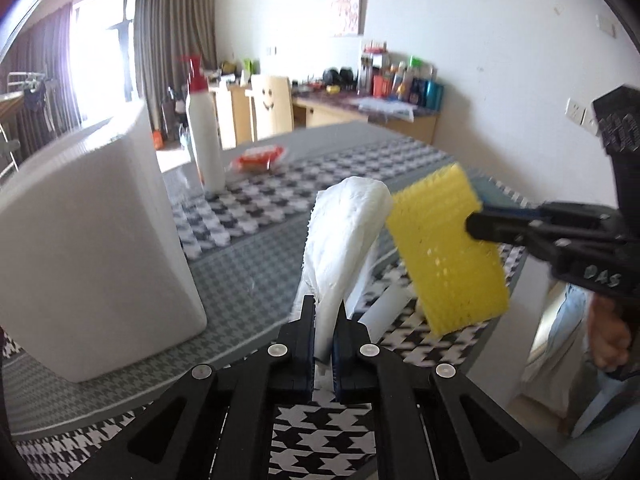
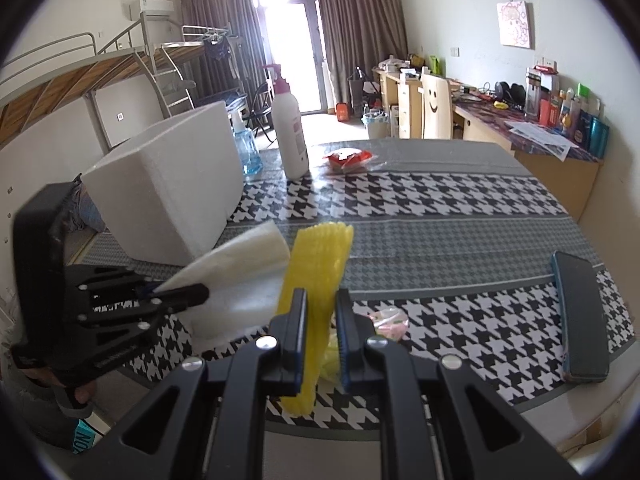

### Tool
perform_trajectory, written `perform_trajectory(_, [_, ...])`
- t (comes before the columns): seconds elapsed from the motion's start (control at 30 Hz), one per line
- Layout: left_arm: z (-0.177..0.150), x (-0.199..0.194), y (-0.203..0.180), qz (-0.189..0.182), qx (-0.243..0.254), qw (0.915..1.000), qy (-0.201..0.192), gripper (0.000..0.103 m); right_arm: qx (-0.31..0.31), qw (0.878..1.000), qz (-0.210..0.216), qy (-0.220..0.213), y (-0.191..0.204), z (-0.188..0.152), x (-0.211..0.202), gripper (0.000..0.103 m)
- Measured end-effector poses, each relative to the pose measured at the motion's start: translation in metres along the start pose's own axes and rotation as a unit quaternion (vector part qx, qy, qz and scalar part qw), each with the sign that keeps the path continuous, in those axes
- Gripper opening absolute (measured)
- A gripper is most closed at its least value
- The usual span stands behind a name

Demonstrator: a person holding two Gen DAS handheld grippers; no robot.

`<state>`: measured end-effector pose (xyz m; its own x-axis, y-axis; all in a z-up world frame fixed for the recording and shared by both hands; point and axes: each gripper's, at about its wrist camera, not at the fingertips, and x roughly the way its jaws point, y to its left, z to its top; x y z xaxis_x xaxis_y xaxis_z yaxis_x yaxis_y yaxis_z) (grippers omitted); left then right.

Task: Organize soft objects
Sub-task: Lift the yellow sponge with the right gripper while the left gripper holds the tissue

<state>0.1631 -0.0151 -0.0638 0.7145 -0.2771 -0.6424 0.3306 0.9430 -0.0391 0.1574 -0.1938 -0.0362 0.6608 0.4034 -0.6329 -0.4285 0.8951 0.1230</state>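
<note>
The bench (image 2: 460,224) wears a cloth in bands of black-and-white houndstooth and a finer grey check, glossy enough to catch the window light. Above its near edge the left claw (image 1: 325,312) is pinched tight on a crumpled white foam sheet (image 1: 344,232), which stands up from between the fingers, lifted off the cloth. Just beside it, the right claw (image 2: 322,308) is clamped on a ribbed yellow foam net (image 2: 316,264), also held in the air, the two soft pieces nearly touching. A big white foam box (image 2: 168,188) sits on the bench's left side, with a tall white pump bottle (image 2: 290,128) and a blue spray bottle (image 2: 247,148) behind it, and a red-and-white packet (image 2: 348,160) further back. A dark phone (image 2: 580,316) lies flat near the right edge. Beyond, brown curtains (image 2: 352,20) frame a bright glass door; a metal loft bed (image 2: 120,60) runs along one wall and a cluttered wooden desk (image 2: 540,144) along the other, a smiley-faced chair (image 2: 434,100) pushed up to it.
</note>
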Motion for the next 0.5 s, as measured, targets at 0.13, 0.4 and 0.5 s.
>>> perform_trajectory(0.13, [0.011, -0.014, -0.001, 0.005, -0.006, 0.9997, -0.025, 0.007, -0.002, 1.000, -0.001, -0.013, 0.001, 0.006, -0.007, 0.017])
perform_trajectory(0.4, [0.018, -0.033, 0.000, 0.005, -0.013, 0.9982, -0.057, 0.007, -0.008, 0.999, 0.001, -0.033, 0.007, 0.014, -0.017, 0.017])
perform_trajectory(0.5, [0.018, -0.036, 0.002, 0.008, -0.016, 0.9979, -0.062, 0.007, -0.014, 0.999, 0.002, -0.037, 0.009, 0.017, -0.018, 0.007])
